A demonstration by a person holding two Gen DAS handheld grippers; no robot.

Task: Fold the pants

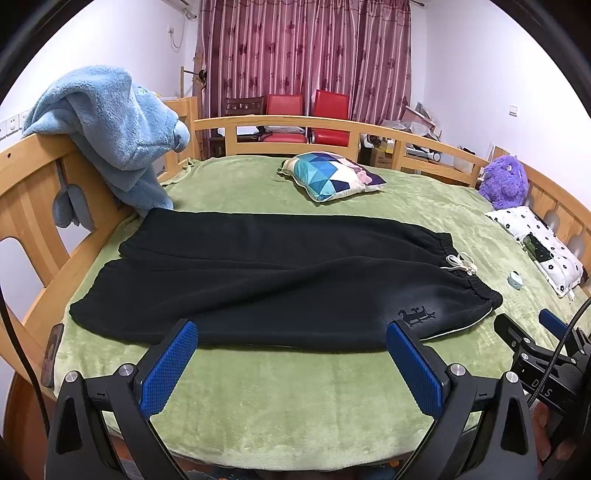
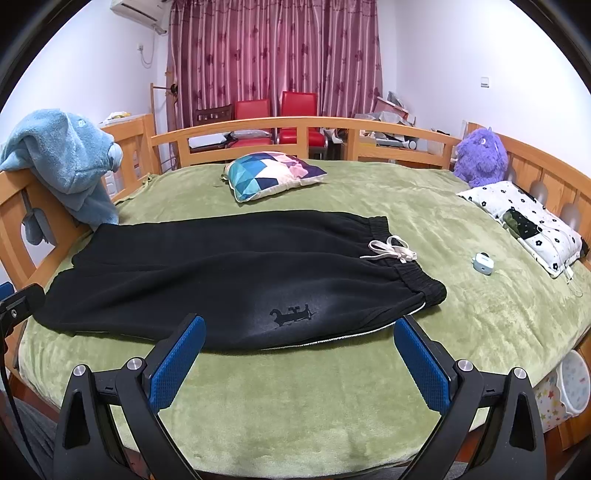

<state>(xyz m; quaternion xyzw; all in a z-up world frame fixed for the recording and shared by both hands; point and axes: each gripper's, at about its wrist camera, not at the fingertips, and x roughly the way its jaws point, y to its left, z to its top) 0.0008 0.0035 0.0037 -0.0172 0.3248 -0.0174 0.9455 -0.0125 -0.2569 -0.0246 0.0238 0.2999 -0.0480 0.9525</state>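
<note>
Your left gripper is released, blue pads spread wide, hovering over the near edge of the bed and grasping nothing. Your right gripper is likewise spread wide and empty, over the same near edge and further towards the bed's right side; part of it shows at the right margin of the left wrist view.

The bed is covered by a green fleece blanket, plush and lightly rumpled. The black pants lie flat across its near half, lengthwise along the near edge: the elastic waistband with a white drawstring bow points to the right side, both legs run to the left side, where the cuffs stop close to the left rail. A small dark emblem sits on the near leg below the waistband.

A wooden rail encloses the bed. A blue fleece garment hangs over the left rail. A geometric-patterned cushion lies near the far edge. At the right side you have a purple plush toy, a white flower-print pillow, and a small pale case on the blanket.

Beyond the far rail stand two red chairs before maroon striped curtains. The walls are pale; an air conditioner is mounted at upper left.
</note>
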